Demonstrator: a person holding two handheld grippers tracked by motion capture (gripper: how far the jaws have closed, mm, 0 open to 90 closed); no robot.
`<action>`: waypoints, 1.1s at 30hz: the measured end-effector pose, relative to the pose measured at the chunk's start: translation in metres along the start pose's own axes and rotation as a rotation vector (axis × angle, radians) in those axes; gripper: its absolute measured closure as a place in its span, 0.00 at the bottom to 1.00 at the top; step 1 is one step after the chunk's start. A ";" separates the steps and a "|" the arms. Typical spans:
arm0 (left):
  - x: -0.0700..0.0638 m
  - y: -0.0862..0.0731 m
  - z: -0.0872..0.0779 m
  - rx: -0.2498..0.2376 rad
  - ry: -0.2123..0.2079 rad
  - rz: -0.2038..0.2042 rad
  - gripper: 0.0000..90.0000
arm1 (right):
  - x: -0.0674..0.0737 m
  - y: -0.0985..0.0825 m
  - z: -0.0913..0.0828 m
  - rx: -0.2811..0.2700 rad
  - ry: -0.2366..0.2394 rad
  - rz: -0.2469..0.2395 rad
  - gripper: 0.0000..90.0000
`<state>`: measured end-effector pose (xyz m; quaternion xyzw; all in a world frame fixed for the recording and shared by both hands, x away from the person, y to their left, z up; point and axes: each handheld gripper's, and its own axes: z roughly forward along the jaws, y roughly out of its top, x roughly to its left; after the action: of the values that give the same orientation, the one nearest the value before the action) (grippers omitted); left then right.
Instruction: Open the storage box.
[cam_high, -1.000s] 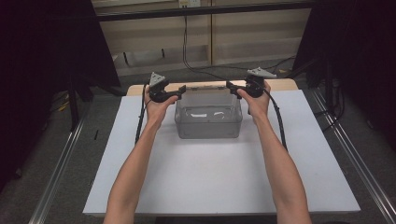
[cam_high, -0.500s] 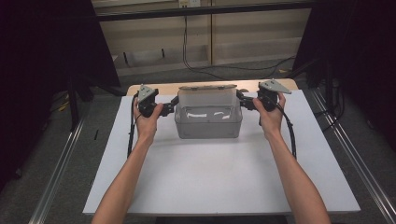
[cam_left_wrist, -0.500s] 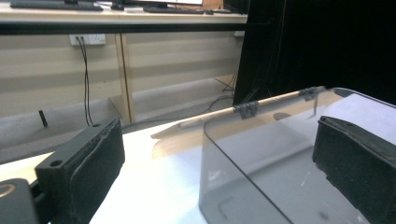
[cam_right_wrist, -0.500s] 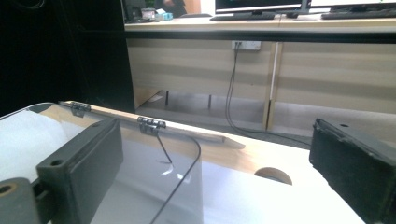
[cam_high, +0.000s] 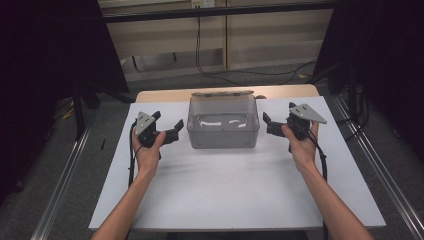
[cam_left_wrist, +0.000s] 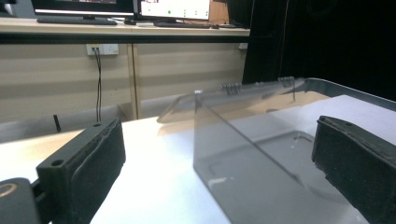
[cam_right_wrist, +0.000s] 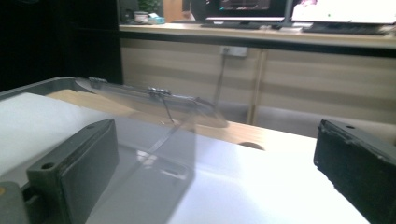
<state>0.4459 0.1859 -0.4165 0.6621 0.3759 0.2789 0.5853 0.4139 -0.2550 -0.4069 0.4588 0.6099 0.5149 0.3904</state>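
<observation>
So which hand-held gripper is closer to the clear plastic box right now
Left, slightly. The left hand-held gripper sits just off the clear box on its left side; the right hand-held gripper sits a little farther off its right side. Both open.

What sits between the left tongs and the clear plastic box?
Nothing: in the high view, bare white tabletop separates the open left tongs from the clear plastic box, which stands between both tongs.

Both forearms are bare, with no sleeve in sight. Each hand holds a black gripper, the left gripper (cam_high: 169, 129) and the right gripper (cam_high: 267, 125), topped by a grey three-cornered plate. A black cable trails from each, and the thick black jaws have small round holes near their edges.
</observation>
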 end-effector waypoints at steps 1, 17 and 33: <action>-0.001 -0.002 -0.005 -0.001 -0.002 -0.003 0.03 | 0.000 -0.004 -0.011 -0.013 -0.010 0.002 0.00; -0.026 -0.036 -0.077 0.020 0.022 -0.002 0.03 | 0.007 -0.038 -0.087 -0.035 -0.053 -0.007 0.00; -0.036 -0.050 -0.123 0.047 0.075 -0.057 0.03 | 0.012 -0.061 -0.151 -0.004 -0.140 -0.003 0.00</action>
<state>0.3182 0.2275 -0.4437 0.6539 0.4227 0.2777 0.5627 0.2578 -0.2873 -0.4418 0.4922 0.5807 0.4821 0.4337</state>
